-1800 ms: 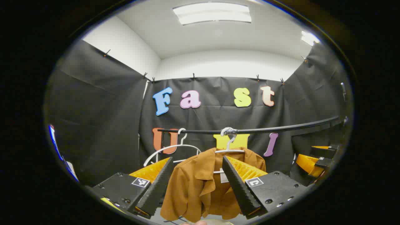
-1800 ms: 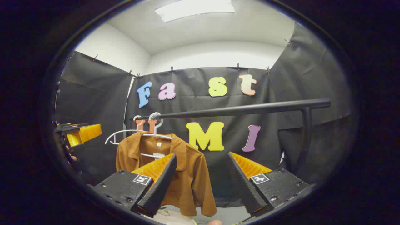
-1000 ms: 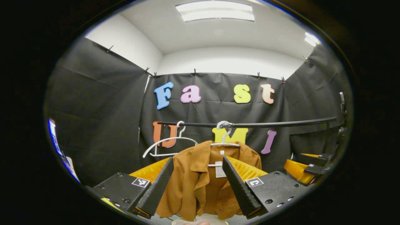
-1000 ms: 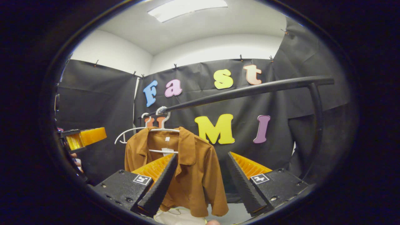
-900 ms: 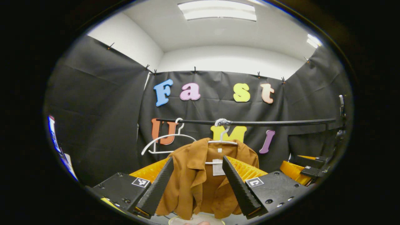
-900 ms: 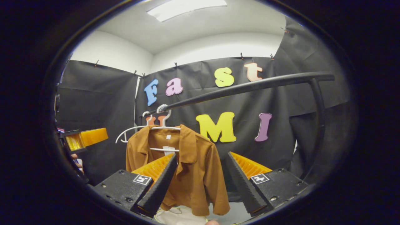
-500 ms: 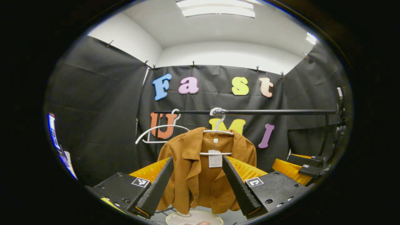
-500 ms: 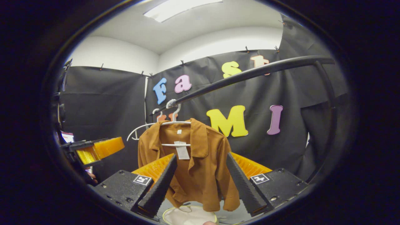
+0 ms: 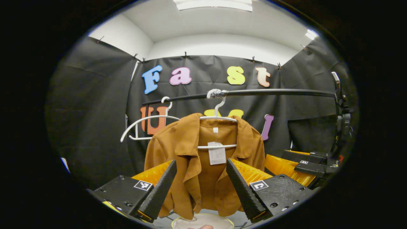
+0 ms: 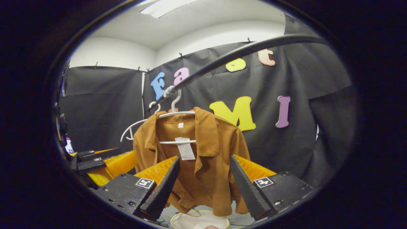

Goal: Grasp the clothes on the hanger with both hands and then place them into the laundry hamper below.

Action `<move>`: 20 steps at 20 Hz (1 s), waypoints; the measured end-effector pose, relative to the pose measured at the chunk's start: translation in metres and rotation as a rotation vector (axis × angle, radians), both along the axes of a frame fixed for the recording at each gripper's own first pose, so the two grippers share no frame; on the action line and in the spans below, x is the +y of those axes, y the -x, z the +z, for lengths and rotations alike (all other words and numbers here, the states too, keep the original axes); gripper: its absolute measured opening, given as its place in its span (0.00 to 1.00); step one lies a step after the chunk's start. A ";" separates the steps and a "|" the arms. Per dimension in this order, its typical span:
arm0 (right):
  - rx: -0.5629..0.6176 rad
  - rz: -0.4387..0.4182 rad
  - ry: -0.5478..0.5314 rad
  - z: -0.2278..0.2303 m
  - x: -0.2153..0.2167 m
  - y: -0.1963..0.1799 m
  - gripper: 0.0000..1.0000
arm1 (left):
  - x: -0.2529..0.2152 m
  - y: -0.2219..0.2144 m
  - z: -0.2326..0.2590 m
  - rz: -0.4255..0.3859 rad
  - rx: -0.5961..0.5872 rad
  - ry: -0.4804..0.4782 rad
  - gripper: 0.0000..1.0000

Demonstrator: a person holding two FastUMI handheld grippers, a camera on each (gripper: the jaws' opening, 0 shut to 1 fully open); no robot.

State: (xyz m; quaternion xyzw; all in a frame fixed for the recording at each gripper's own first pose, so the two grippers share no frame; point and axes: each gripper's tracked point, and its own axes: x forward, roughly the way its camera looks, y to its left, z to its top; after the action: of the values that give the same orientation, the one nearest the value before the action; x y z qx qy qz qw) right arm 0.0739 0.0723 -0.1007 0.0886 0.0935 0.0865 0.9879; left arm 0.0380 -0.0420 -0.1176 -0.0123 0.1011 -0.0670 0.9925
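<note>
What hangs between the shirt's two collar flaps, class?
A white paper tag hangs there, over the hanger's lower bar, inside the brown shirt's open neck. Both the left gripper view and the right gripper view show it.

Black ridged fingers (image 9: 159, 194), orange backs.

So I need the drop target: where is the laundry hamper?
In both gripper views the laundry hamper shows at the bottom centre, straight below the hem of the brown shirt on its white hanger.
</note>
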 end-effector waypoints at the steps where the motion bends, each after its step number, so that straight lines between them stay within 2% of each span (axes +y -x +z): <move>1: 0.020 0.006 -0.012 -0.009 0.006 -0.009 0.99 | 0.001 -0.010 -0.010 -0.015 0.018 -0.004 1.00; 3: 0.071 0.013 -0.025 -0.029 0.015 -0.029 0.96 | 0.007 -0.026 -0.028 -0.026 0.045 -0.012 1.00; 4: 0.090 0.009 -0.032 -0.036 0.018 -0.038 0.95 | 0.008 -0.034 -0.035 -0.035 0.053 -0.005 0.90; 5: 0.104 -0.001 -0.045 -0.041 0.019 -0.047 0.95 | 0.009 -0.040 -0.041 -0.044 0.066 0.004 1.00; 6: 0.116 0.000 -0.058 -0.046 0.022 -0.056 0.92 | 0.010 -0.045 -0.047 -0.053 0.072 0.009 1.00; 7: 0.123 0.001 -0.064 -0.049 0.027 -0.063 0.95 | 0.012 -0.052 -0.051 -0.051 0.081 0.008 1.00; 8: 0.123 -0.003 -0.066 -0.050 0.029 -0.071 0.94 | 0.016 -0.059 -0.055 -0.052 0.087 0.008 0.95; 10: 0.122 -0.020 -0.067 -0.051 0.031 -0.086 0.94 | 0.017 -0.070 -0.060 -0.064 0.093 0.028 0.95; 11: 0.124 -0.034 -0.068 -0.054 0.031 -0.092 0.94 | 0.017 -0.074 -0.062 -0.068 0.091 0.040 1.00; 12: 0.126 -0.050 -0.070 -0.055 0.029 -0.099 0.93 | 0.017 -0.079 -0.062 -0.071 0.086 0.051 1.00; 13: 0.126 -0.073 -0.076 -0.056 0.027 -0.104 0.94 | 0.017 -0.084 -0.064 -0.068 0.085 0.056 0.95; 14: 0.128 -0.094 -0.085 -0.057 0.025 -0.111 0.93 | 0.018 -0.088 -0.066 -0.061 0.083 0.057 0.95; 15: 0.133 -0.120 -0.094 -0.060 0.022 -0.116 0.94 | 0.019 -0.092 -0.068 -0.054 0.086 0.056 1.00; 16: 0.137 -0.139 -0.101 -0.062 0.019 -0.121 0.92 | 0.017 -0.096 -0.071 -0.056 0.087 0.057 0.95; 17: 0.140 -0.163 -0.108 -0.064 0.015 -0.124 0.91 | 0.015 -0.100 -0.073 -0.054 0.087 0.049 0.95; 18: 0.144 -0.178 -0.113 -0.067 0.012 -0.127 0.84 | 0.014 -0.104 -0.074 -0.058 0.084 0.039 0.95; 19: 0.147 -0.199 -0.118 -0.070 0.009 -0.129 0.82 | 0.013 -0.108 -0.076 -0.057 0.080 0.025 0.92; 20: 0.146 -0.207 -0.129 -0.072 0.007 -0.132 0.75 | 0.014 -0.111 -0.078 -0.050 0.079 0.013 0.95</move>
State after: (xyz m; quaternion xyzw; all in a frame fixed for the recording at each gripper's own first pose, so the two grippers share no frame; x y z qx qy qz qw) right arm 0.2061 0.0789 -0.1726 0.1671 0.1499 -0.0167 0.9744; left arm 0.1486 -0.0279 -0.1957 -0.0186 0.1401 -0.0921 0.9857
